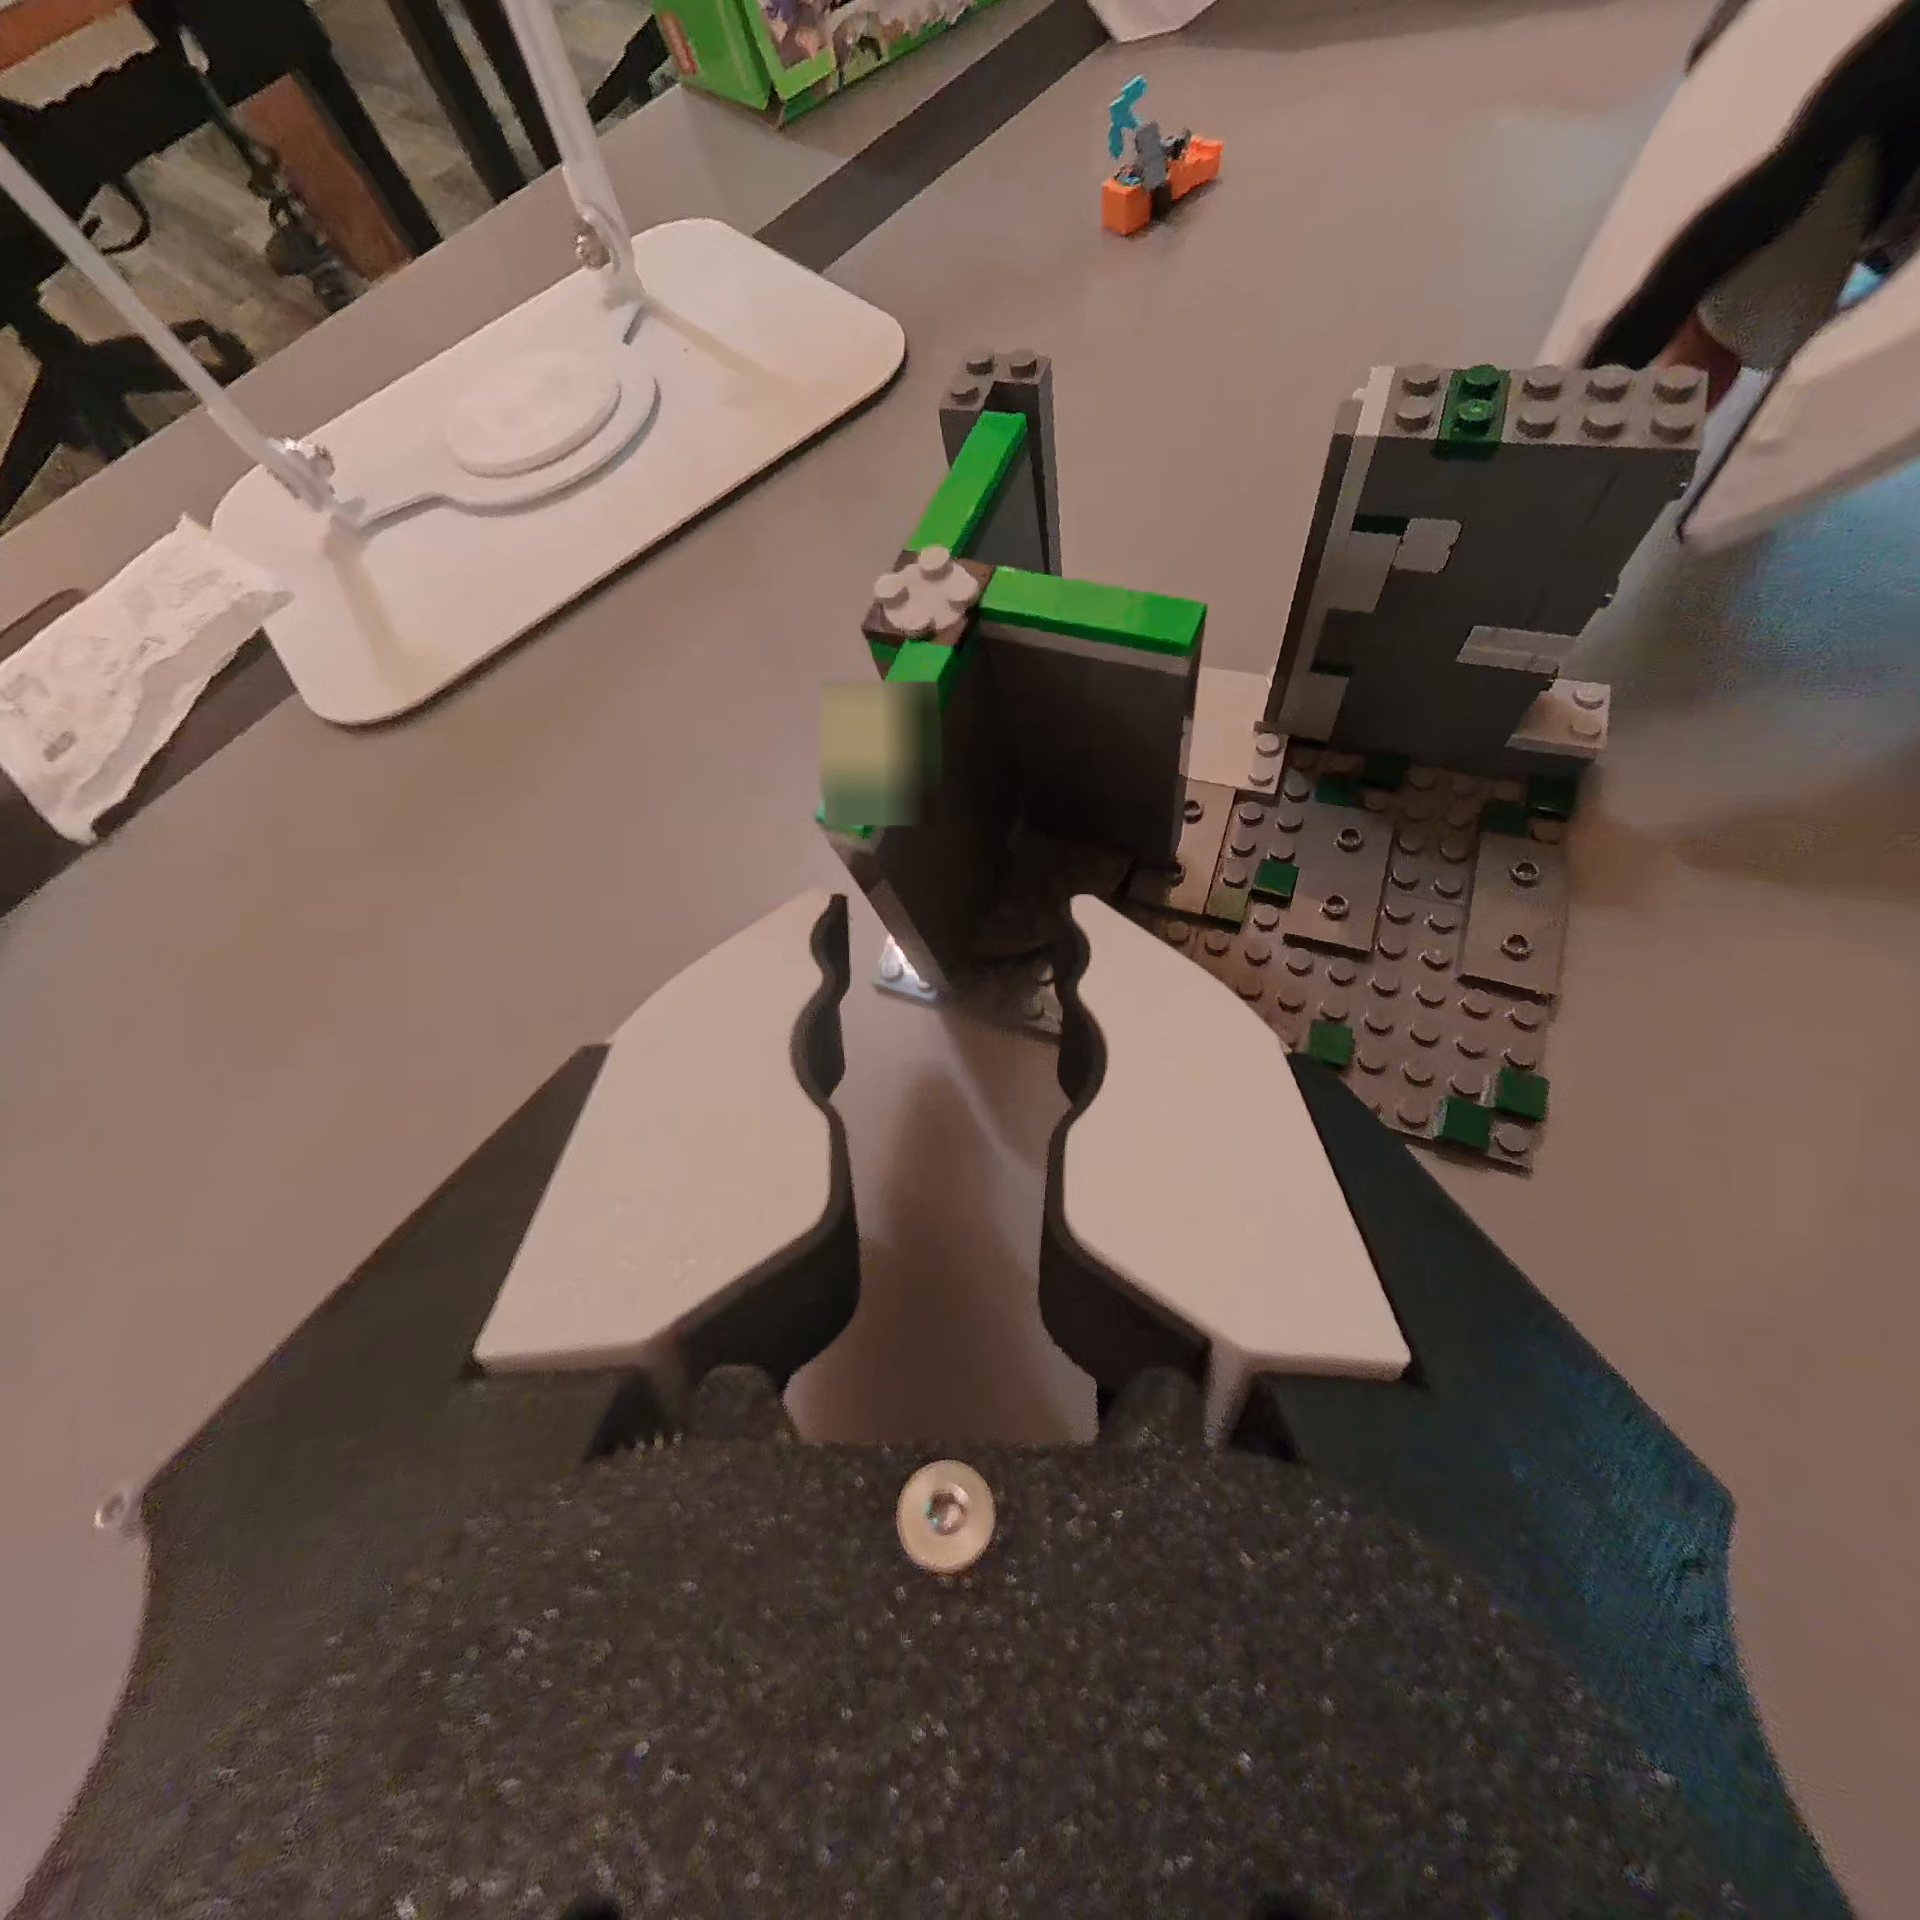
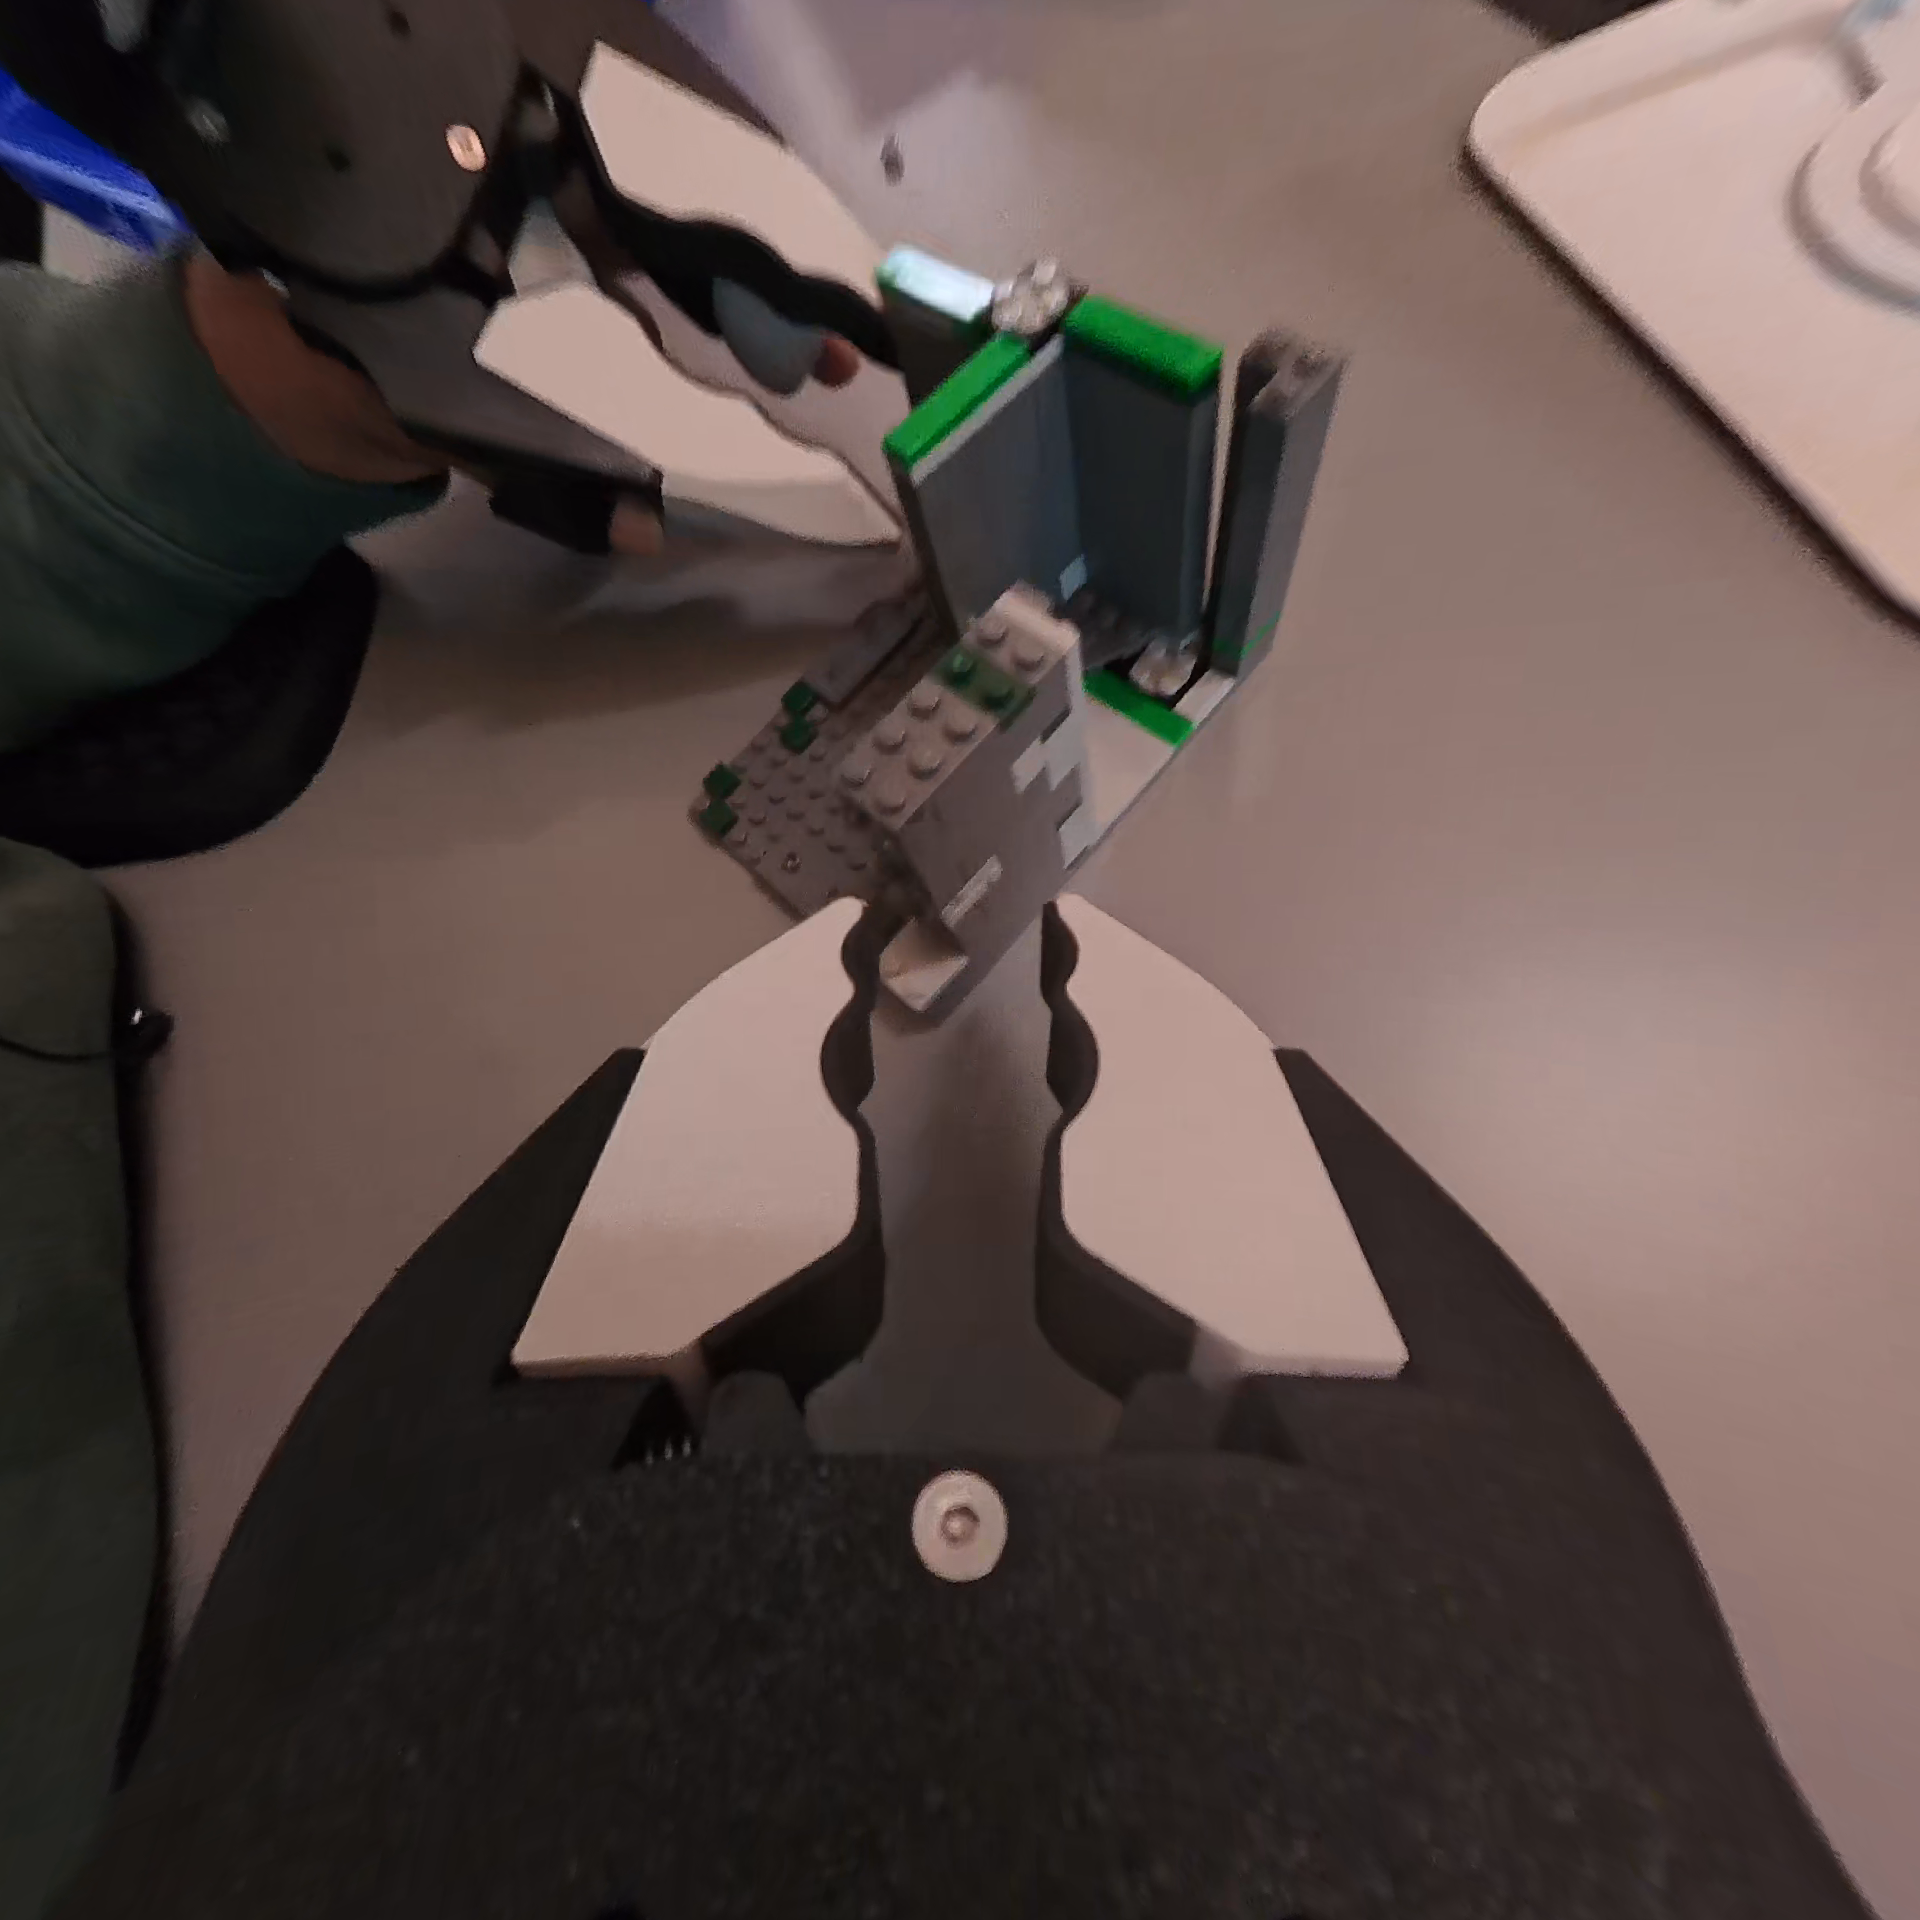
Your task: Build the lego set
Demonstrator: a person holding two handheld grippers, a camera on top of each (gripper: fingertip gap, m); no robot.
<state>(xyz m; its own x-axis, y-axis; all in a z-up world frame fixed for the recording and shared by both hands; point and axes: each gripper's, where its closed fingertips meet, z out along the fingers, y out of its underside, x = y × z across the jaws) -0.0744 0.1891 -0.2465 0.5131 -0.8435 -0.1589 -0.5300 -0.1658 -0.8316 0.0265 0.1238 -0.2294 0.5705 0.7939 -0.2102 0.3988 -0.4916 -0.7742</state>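
The lego build stands on a dark grey studded baseplate. It has dark walls topped with green tiles, a tall dark pillar and a grey tower. My left gripper is closed part way, its tips astride the lower corner of the green-topped walls. Its fingers reach the wall from the left in the right wrist view. My right gripper is closed part way on the tower's base. Its white fingers show blurred beside the tower.
A white lamp base stands left of the build on the grey table. A paper leaflet lies at the left edge. A green box and a small orange and blue model sit farther back. A person's sleeve fills the right view's left side. Tip to tip, the grippers are about 12 centimetres apart.
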